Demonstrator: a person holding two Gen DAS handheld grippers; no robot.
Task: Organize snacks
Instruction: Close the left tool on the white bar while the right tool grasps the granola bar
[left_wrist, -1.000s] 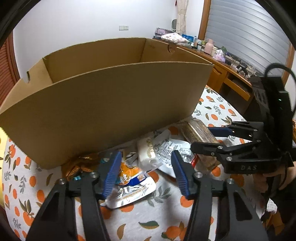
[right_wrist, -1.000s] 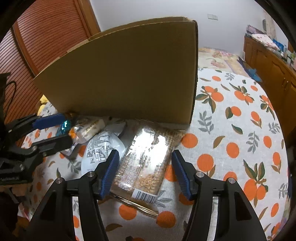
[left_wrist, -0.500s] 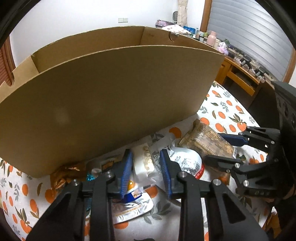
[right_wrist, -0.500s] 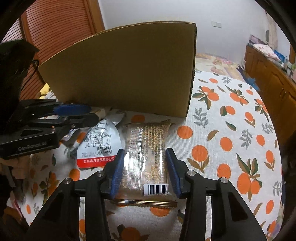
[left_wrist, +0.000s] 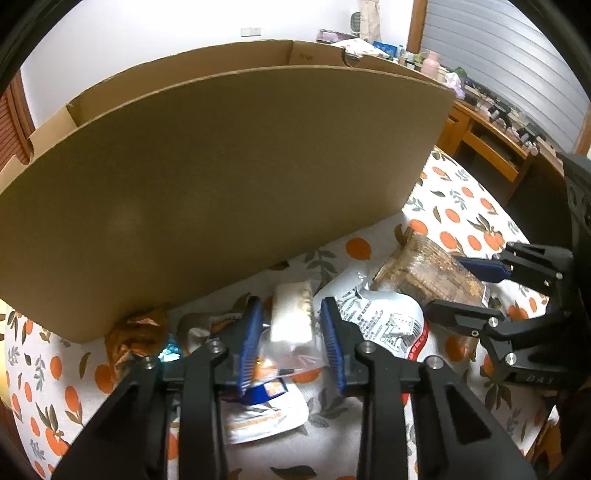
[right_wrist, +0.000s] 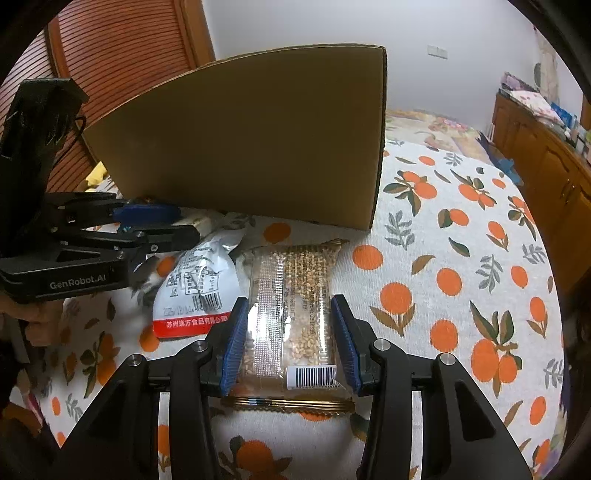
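Observation:
A large open cardboard box (left_wrist: 229, 177) stands on the orange-print tablecloth (right_wrist: 461, 266), with snack packets piled in front of it. My left gripper (left_wrist: 291, 332) is shut on a clear-wrapped white snack bar (left_wrist: 291, 317). My right gripper (right_wrist: 290, 341) is shut on a clear pack of sesame-grain bars (right_wrist: 295, 302), which lies on the cloth. A white and red pouch (right_wrist: 199, 291) lies between the two grippers; it also shows in the left wrist view (left_wrist: 384, 321). The box also shows in the right wrist view (right_wrist: 251, 140).
A brown foil packet (left_wrist: 136, 332) and a white and orange packet (left_wrist: 266, 410) lie under the left gripper. A wooden sideboard (left_wrist: 491, 140) with clutter stands at the right. A wooden slatted door (right_wrist: 118, 55) is behind the box.
Both grippers moved forward and closed. The left one closed on the white snack bar, the right one on the sesame-grain pack, which turned to lie straight between the fingers.

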